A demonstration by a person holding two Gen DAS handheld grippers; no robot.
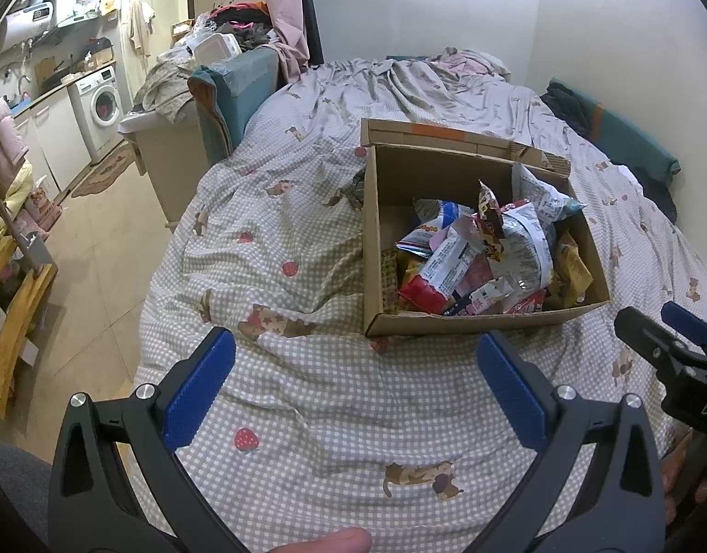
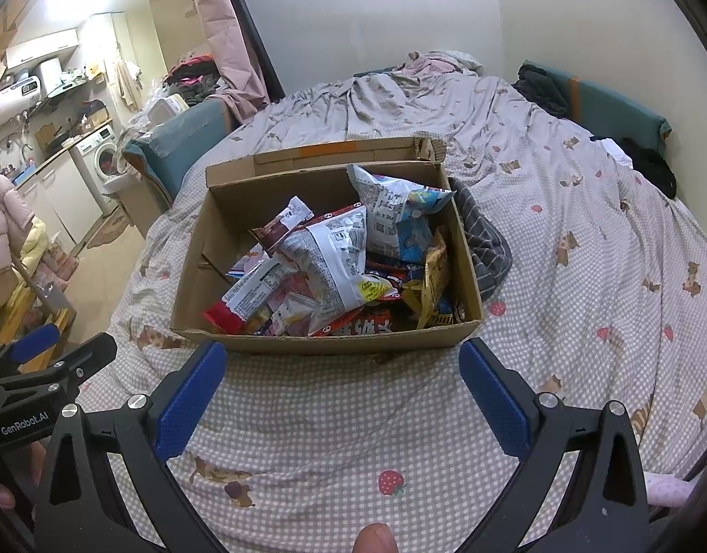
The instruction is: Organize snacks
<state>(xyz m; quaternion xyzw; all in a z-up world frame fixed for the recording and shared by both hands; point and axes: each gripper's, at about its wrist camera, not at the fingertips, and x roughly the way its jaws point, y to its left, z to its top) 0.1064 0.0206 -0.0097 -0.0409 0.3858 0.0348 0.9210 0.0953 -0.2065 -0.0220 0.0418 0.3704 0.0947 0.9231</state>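
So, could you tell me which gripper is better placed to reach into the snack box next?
Probably the right gripper: the cardboard box sits centred just ahead of its open fingers. From the left gripper, it lies off to the right.

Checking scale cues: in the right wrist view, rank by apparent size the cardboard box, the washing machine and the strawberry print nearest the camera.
1. cardboard box
2. washing machine, shrunk by distance
3. strawberry print

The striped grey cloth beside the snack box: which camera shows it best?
The right wrist view: the striped grey cloth lies in plain sight against the cardboard box. In the left wrist view, that box hides it.
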